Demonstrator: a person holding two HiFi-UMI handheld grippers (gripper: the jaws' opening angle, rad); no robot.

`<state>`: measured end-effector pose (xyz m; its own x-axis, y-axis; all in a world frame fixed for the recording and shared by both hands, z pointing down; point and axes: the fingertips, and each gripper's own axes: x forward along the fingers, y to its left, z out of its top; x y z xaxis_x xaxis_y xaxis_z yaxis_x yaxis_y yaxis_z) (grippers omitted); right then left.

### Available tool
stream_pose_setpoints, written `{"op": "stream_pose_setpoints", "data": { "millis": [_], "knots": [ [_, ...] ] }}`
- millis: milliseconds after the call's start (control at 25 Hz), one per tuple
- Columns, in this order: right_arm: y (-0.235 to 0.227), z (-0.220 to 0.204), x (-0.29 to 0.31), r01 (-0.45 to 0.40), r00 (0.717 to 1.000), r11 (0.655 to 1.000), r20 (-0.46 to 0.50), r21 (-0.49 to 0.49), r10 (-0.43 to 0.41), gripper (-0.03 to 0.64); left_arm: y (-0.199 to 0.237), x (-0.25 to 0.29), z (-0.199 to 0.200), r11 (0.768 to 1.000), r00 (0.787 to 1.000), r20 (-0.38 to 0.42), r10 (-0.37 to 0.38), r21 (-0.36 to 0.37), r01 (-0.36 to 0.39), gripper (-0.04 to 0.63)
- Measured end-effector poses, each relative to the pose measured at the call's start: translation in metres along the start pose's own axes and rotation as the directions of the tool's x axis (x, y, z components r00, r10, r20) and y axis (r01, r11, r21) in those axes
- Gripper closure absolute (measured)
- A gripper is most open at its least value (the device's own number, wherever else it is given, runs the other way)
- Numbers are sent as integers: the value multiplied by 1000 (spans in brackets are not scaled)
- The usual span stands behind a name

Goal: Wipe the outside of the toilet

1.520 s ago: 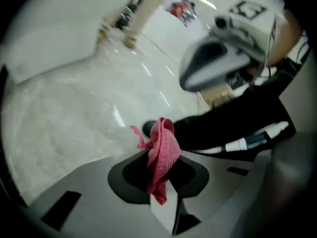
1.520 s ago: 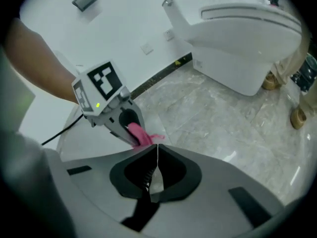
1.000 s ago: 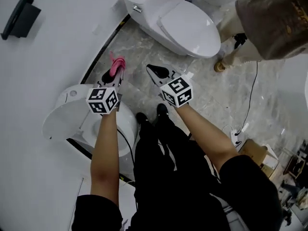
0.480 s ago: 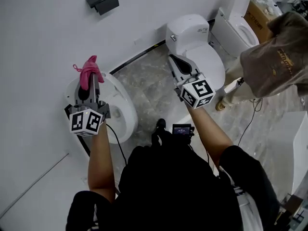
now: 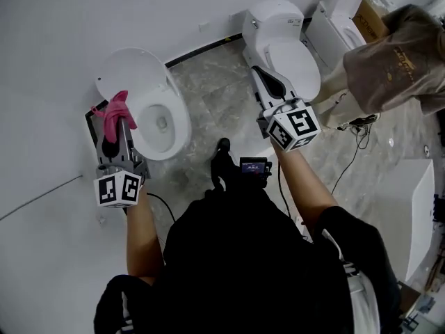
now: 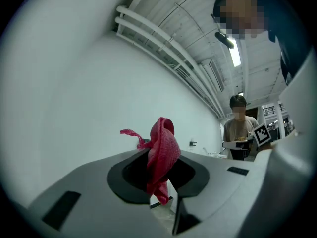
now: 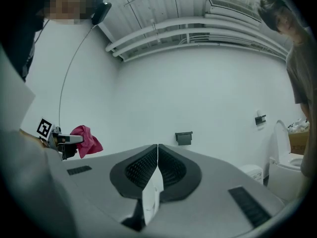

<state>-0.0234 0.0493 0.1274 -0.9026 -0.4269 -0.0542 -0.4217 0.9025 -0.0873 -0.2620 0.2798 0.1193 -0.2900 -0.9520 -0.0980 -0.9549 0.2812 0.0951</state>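
An open toilet (image 5: 142,82) stands by the white wall, lid up and bowl showing. My left gripper (image 5: 117,122) hangs just left of the bowl, shut on a pink cloth (image 5: 111,108) that bunches out past its tips; it does not visibly touch the toilet. In the left gripper view the cloth (image 6: 163,152) fills the jaws and points at bare wall. My right gripper (image 5: 264,76) is shut with nothing in it, held over the front of a second toilet (image 5: 288,44) whose lid is down. The right gripper view shows the cloth (image 7: 87,140) far to the left.
A third toilet (image 5: 341,16) and a cardboard box (image 5: 370,12) stand at the back right. Another person (image 5: 400,47) stands close on the right, with a cable (image 5: 348,162) on the marble floor. A black holder (image 7: 184,138) is fixed to the wall. My own legs fill the lower middle.
The head view has swung, so both toilets now sit higher in the frame. My left gripper with the cloth has shifted from over the left toilet to its left side.
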Motion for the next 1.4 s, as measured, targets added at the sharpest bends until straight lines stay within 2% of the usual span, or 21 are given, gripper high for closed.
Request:
{"op": "stream_pose_setpoints", "data": {
  "millis": [80,240,400,680,920,1120,1400],
  "knots": [
    [30,-8,-24,-15,1000,1000,-10,7,15,583,-5,-42,-2,1000,1000,-1,6,14,-6,512],
    [88,-21,-70,-69,997,997,-44,16,70,583,-11,-119,-14,999,999,-25,47,-4,-47,512],
    [122,-23,-108,-133,989,991,-66,-3,132,583,-21,-174,-26,994,993,-49,105,-18,-106,512],
    [145,-25,-168,-183,982,983,-48,19,183,583,-62,-235,-30,991,989,-61,134,1,-135,512],
    [146,-28,-233,-230,972,973,-52,15,231,583,-127,-266,-22,987,985,-77,155,48,-152,511],
    [137,-55,-297,-207,975,977,-69,55,211,583,-182,-305,-39,983,976,-121,181,40,-178,511],
    [167,-76,-331,-227,964,969,-117,102,238,583,-187,-360,-37,972,962,-143,234,35,-231,511]
  ]
}}
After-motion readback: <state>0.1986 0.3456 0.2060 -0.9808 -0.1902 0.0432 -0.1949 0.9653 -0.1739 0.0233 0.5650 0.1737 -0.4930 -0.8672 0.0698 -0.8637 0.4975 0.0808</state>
